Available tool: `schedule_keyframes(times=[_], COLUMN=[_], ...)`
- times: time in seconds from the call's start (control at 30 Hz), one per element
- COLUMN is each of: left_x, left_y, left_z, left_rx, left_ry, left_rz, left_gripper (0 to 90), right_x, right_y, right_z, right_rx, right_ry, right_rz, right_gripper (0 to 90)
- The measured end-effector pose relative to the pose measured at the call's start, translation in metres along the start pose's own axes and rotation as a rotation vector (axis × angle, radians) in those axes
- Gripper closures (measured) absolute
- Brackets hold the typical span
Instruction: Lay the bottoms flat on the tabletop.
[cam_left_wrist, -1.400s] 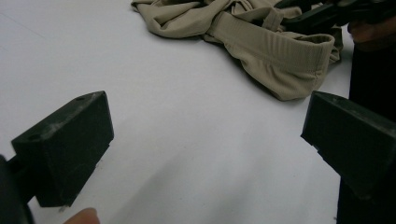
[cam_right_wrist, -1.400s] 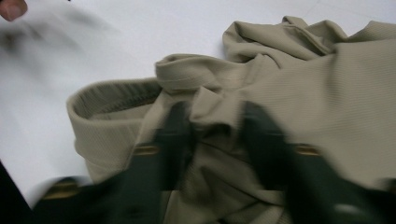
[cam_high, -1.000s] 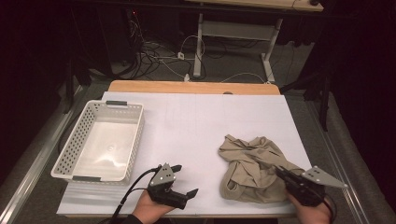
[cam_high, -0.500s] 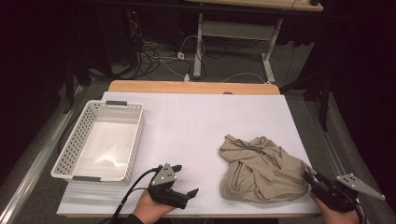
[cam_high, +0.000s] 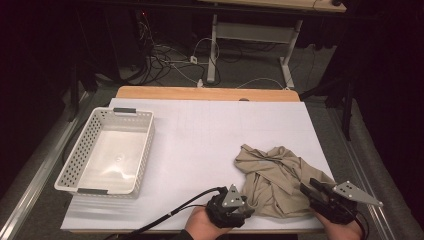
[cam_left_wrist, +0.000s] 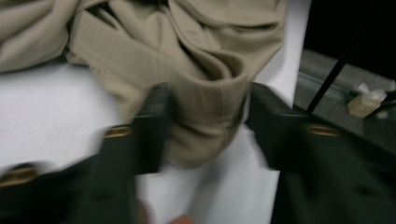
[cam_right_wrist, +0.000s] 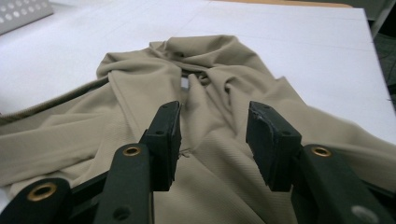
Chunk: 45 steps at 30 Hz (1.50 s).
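Observation:
A crumpled tan garment (cam_high: 277, 172) lies on the white table's front right. My left gripper (cam_high: 247, 210) is at its front left edge. In the left gripper view, my left gripper (cam_left_wrist: 205, 116) has just been closing, and its blurred jaws press on a fold of the garment (cam_left_wrist: 187, 37) from both sides. My right gripper (cam_high: 307, 187) is at the garment's front right corner. In the right gripper view, my right gripper (cam_right_wrist: 212, 135) has just been opening. Its jaws stand apart over the garment (cam_right_wrist: 140, 93) with nothing pinched.
An empty white perforated basket (cam_high: 67, 172) stands at the table's left, and its corner (cam_right_wrist: 18, 11) is in the right gripper view. The table's front and right edges are close to both grippers. Cables and desk legs lie on the floor beyond the table.
My left gripper slid right from bare table to the garment's edge and narrowed its jaws on a fold. My right gripper drew the cloth rightward, then let go and opened.

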<state>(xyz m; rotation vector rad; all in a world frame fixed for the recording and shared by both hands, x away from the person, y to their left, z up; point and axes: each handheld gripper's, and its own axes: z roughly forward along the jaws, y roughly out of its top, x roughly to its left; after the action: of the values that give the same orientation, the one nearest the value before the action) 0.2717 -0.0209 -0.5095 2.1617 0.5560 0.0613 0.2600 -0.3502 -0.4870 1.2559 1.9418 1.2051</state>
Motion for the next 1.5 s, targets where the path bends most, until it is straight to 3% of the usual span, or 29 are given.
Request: schedule_keyframes(times=[0.03, 0.2, 0.33, 0.5, 0.57, 0.6, 0.77, 0.83, 0.93, 1.07, 1.17, 1.23, 1.27, 1.3, 1.33, 1.4, 1.43, 1.5], left_x=[0.002, 0.015, 0.028, 0.056, 0.066, 0.068, 0.06, 0.051, 0.036, 0.019, 0.017, 0.019, 0.02, 0.019, 0.017, 0.017, 0.017, 0.013], left_y=[-0.002, -0.022, -0.045, -0.071, -0.078, -0.078, -0.069, -0.063, -0.05, -0.032, -0.021, -0.016, -0.014, -0.014, -0.014, -0.016, -0.018, -0.025], left_z=[-0.004, -0.038, -0.072, -0.105, -0.109, -0.11, -0.112, -0.114, -0.107, -0.069, -0.034, -0.017, -0.011, -0.008, -0.007, -0.009, -0.012, -0.021], left_rx=[-0.016, -0.056, -0.076, -0.1, -0.103, -0.107, -0.16, -0.193, -0.212, -0.141, -0.036, 0.038, 0.078, 0.088, 0.092, 0.099, 0.094, 0.098], left_ry=[-0.005, 0.034, 0.111, 0.234, 0.221, 0.209, 0.218, 0.223, 0.151, 0.058, 0.065, 0.075, 0.067, 0.069, 0.073, 0.053, 0.044, 0.038], left_rz=[-0.012, -0.048, -0.089, -0.206, -0.27, -0.276, -0.235, -0.191, -0.142, -0.12, -0.113, -0.109, -0.108, -0.09, -0.065, -0.064, -0.064, -0.044], left_gripper=[74.8, 75.3, 75.3, 75.1, 74.2, 72.2, 47.7, 46.0, 48.8, 48.3, 41.2, 41.2, 41.6, 46.7, 54.0, 76.2, 81.2, 83.1], right_x=[0.002, 0.006, 0.012, 0.023, 0.028, 0.03, 0.036, 0.034, 0.031, 0.029, 0.029, 0.029, 0.029, 0.029, 0.029, 0.029, 0.028, 0.028], right_y=[0.0, 0.001, 0.003, 0.006, 0.007, 0.007, 0.008, 0.007, 0.006, 0.005, 0.004, 0.004, 0.004, 0.004, 0.004, 0.004, 0.003, 0.003], right_z=[0.001, 0.002, 0.005, 0.011, 0.013, 0.015, 0.019, 0.019, 0.019, 0.019, 0.018, 0.017, 0.017, 0.017, 0.017, 0.017, 0.017, 0.017], right_rx=[0.003, 0.003, 0.003, 0.013, 0.017, 0.021, 0.033, 0.036, 0.04, 0.043, 0.042, 0.041, 0.041, 0.041, 0.041, 0.042, 0.042, 0.039], right_ry=[0.011, 0.032, 0.051, 0.081, 0.093, 0.099, 0.115, 0.115, 0.113, 0.113, 0.116, 0.117, 0.117, 0.119, 0.12, 0.122, 0.123, 0.126], right_rz=[-0.006, -0.014, -0.018, -0.04, -0.048, -0.053, -0.069, -0.064, -0.057, -0.052, -0.053, -0.053, -0.053, -0.053, -0.054, -0.055, -0.053, -0.048], right_gripper=[57.0, 57.4, 57.4, 57.4, 57.4, 57.4, 57.4, 57.4, 57.4, 57.4, 57.4, 57.4, 57.4, 57.4, 57.4, 57.3, 56.9, 56.6])
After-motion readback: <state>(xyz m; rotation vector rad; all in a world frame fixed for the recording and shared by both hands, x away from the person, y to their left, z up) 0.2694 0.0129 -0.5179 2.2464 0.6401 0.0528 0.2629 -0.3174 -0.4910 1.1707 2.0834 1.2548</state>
